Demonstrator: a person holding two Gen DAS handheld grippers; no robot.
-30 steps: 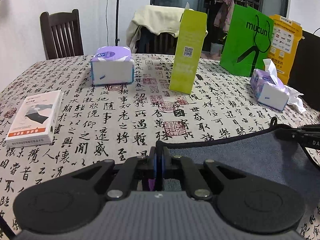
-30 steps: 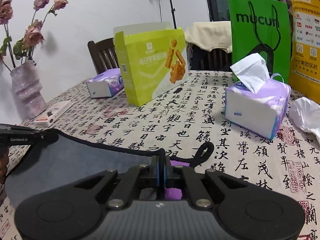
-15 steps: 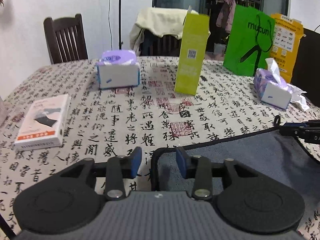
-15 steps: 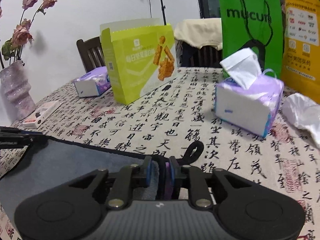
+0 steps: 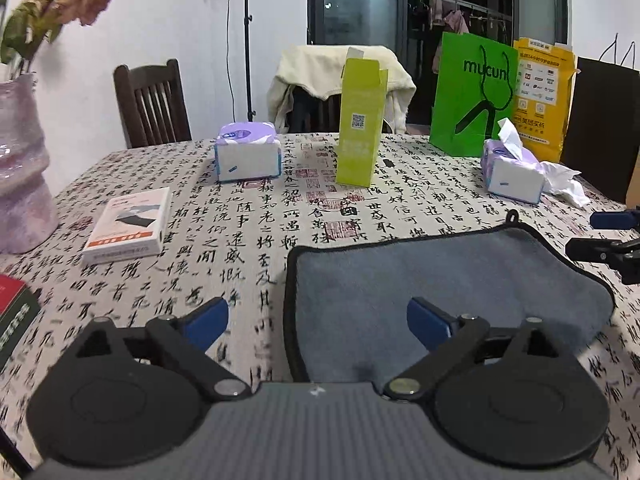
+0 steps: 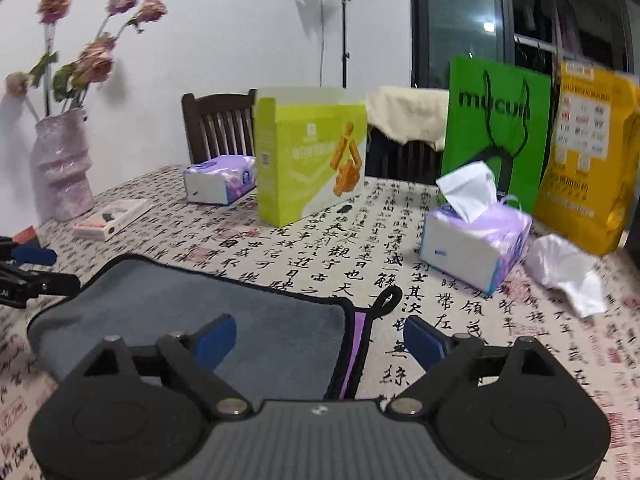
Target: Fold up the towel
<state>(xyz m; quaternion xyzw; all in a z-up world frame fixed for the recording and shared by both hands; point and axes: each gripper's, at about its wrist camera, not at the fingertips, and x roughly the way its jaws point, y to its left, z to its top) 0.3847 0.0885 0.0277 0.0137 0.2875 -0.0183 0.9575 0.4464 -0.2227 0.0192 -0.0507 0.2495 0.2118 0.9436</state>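
- Towel: grey, black-edged, it lies flat on the bench in a doubled layer, with a purple inner face showing at its right edge in the right wrist view; one fold looks done.
- Hanging loop sticks out at the towel's far right corner, toward the tissue pack with a sheet pulled up.
- Left gripper hovers over the towel's near left corner, jaws spread wide and gripping nothing.
- Right gripper hovers over the towel's near right corner, jaws equally wide apart and empty.
- What is left, in my judgement: at least one more fold across the towel, since it is still a broad rectangle, then squaring the edges.
- Writing: the green paper bag, well beyond the towel, reads "mucun".
- Yellow bag beside the green one carries printed text too small to read.
- Lime carton, standing beyond the towel, shows a QR code; its wide face pictures orange sticks.
- Tablecloth around the towel is covered in black Chinese calligraphy with red seal stamps.
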